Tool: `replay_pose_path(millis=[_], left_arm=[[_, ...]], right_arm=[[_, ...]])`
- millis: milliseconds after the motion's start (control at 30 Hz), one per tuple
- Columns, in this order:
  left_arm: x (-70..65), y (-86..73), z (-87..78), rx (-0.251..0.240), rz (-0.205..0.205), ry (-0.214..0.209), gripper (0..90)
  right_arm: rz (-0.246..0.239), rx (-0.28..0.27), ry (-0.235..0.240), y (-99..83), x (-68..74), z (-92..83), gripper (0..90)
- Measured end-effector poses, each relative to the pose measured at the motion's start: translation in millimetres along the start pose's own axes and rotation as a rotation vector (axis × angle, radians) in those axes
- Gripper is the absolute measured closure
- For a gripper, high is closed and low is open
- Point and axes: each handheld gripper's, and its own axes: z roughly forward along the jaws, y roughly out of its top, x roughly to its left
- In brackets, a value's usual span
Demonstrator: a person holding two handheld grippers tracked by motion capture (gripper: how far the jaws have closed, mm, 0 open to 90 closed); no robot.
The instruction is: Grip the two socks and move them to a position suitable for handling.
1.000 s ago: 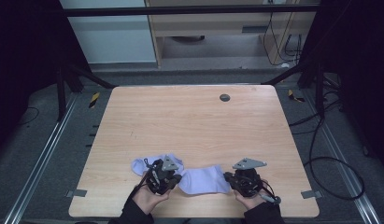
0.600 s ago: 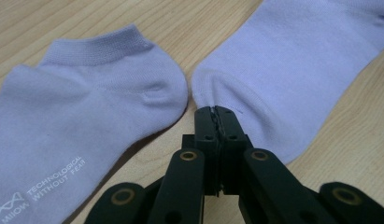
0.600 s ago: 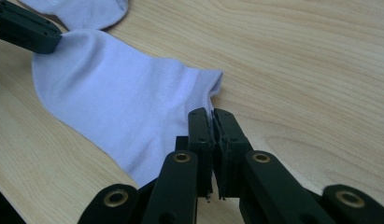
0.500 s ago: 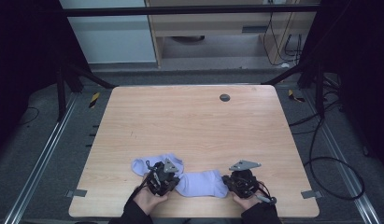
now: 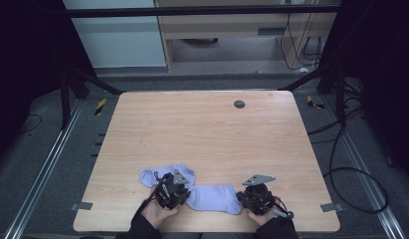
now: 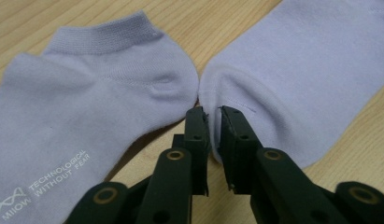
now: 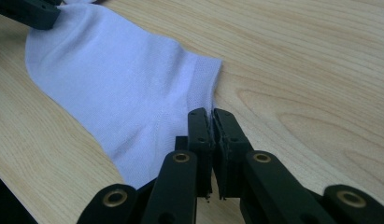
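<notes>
Tabletop (image 5: pixel 212 134) of pale wood carries two lilac ankle socks near its front edge, seemingly being laid out as a pair. The printed sock (image 5: pixel 164 175) lies flat at about seven o'clock from the tabletop's middle. The plain sock (image 5: pixel 214 197) stretches between the two tools, probably held at both ends to keep it taut and smooth. The left hand-held gripper (image 6: pixel 213 122) has just been opening its jaws; a narrow gap shows, with the plain sock's toe edge (image 6: pixel 273 88) between the tips at twelve o'clock, the pinch apparently easing. The right hand-held gripper (image 7: pixel 211 122) is closed on the cuff edge (image 7: pixel 206 88), the sock running off toward ten o'clock.
</notes>
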Motion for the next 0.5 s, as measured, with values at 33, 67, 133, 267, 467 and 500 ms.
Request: replay_pose_path(millis=[33,67,133,267,467,500], left_arm=[[0.6,-0.3,-1.2,-0.009,-0.003,0.004,74.0],[1.0,-0.3,-3.0,-0.018,-0.006,0.009,71.9],[2.7,-0.2,-7.8,-0.036,-0.009,0.018,68.0],[10.2,-0.4,-19.3,-0.074,-0.019,0.038,63.7],[28.2,-3.0,-33.5,-0.12,-0.061,0.072,58.5],[31.8,-3.8,-35.7,-0.129,-0.074,0.078,57.1]], right_arm=[[0.002,-0.001,0.0,-0.2,-0.2,-0.6,86.0],[0.006,-0.009,0.001,-0.2,-0.5,-1.1,85.2],[0.011,-0.023,-0.004,0.2,-1.4,-2.7,81.7],[0.029,-0.061,-0.009,2.6,-5.5,-8.1,76.2],[0.058,-0.117,-0.021,6.0,-12.2,-14.0,69.8],[0.054,-0.127,-0.023,6.9,-13.3,-14.3,68.5]])
